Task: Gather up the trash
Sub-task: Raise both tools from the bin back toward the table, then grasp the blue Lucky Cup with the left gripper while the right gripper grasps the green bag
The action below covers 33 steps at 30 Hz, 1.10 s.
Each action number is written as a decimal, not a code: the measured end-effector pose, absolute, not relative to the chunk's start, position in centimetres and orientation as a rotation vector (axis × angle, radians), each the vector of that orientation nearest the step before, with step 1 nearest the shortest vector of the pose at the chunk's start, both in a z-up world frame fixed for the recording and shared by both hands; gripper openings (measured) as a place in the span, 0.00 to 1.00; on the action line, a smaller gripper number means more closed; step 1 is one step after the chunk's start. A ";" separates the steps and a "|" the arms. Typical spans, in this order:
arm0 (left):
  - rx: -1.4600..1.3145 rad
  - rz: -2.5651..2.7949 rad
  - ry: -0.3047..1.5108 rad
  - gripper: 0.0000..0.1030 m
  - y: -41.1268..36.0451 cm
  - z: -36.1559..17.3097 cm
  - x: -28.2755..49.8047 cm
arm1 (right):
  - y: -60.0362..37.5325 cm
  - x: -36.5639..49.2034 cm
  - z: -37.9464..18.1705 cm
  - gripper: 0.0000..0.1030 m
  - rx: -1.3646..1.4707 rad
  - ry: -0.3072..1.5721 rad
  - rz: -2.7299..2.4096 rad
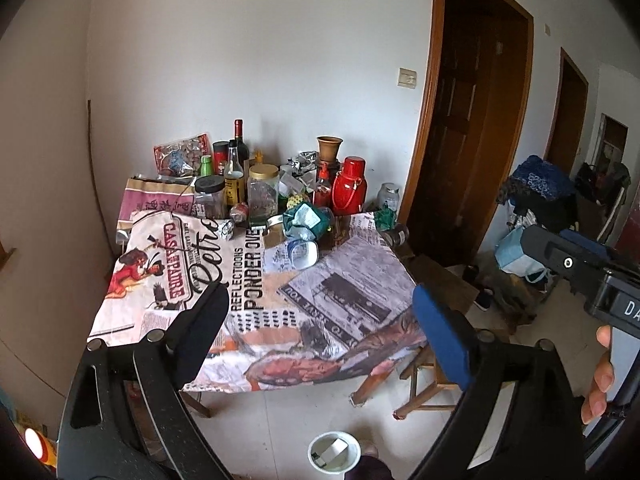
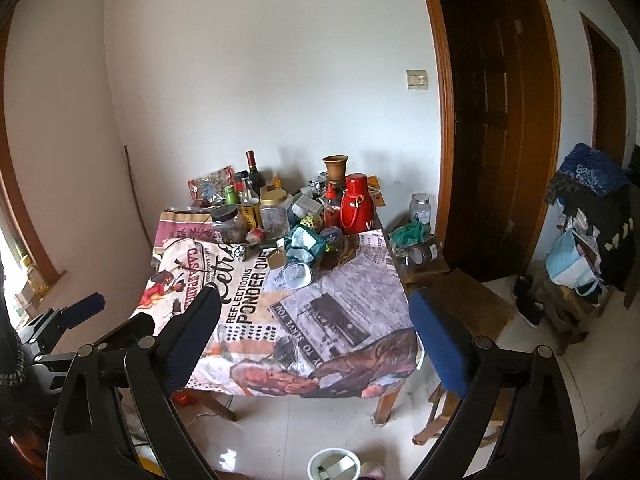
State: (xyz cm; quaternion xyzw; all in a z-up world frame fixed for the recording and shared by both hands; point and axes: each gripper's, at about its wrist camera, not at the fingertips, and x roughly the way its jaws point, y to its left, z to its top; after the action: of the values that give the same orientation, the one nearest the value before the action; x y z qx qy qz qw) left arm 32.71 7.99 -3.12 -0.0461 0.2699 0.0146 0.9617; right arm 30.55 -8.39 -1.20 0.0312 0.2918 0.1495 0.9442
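Observation:
A table under a printed cloth [image 1: 256, 296] carries clutter at its far half. A crumpled teal wrapper [image 1: 306, 220] lies there, with a white plastic cup [image 1: 304, 254] on its side just in front. The same wrapper [image 2: 306, 242] and cup [image 2: 298, 274] show in the right wrist view. On the floor at the near edge stands a small white bin [image 1: 334, 456] [image 2: 334, 466] with scraps inside. My left gripper [image 1: 320, 294] hangs open above the table's front, nothing between its fingers. My right gripper [image 2: 314, 298] is open and empty too, beside the left.
Jars, bottles, a red thermos [image 1: 351, 186] and a clay vase [image 1: 330, 148] crowd the back of the table against the wall. A wooden stool [image 1: 424, 372] stands at the table's right corner. Dark doorways and a pile of bags [image 2: 580, 256] lie to the right.

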 end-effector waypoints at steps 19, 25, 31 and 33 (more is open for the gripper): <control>-0.185 0.187 0.547 0.91 5.6 -1.7 50.0 | -12.3 47.0 -1.0 0.91 -0.018 0.615 0.446; -0.209 0.254 0.594 0.91 7.2 -3.2 52.9 | -11.7 50.8 -2.8 0.91 -0.028 0.664 0.482; -0.240 0.276 0.654 0.91 10.8 -5.3 55.4 | -9.9 54.2 -5.2 0.91 -0.013 0.739 0.505; -0.235 0.265 0.684 0.91 11.8 -6.3 56.6 | -8.9 54.9 -6.0 0.91 -0.011 0.760 0.503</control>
State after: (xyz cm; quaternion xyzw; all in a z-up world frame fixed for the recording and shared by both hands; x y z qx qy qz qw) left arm 56.59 11.83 -6.34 -0.1146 0.3335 0.1294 0.9268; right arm 54.92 -8.93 -6.05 -0.0053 0.3671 0.2428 0.8979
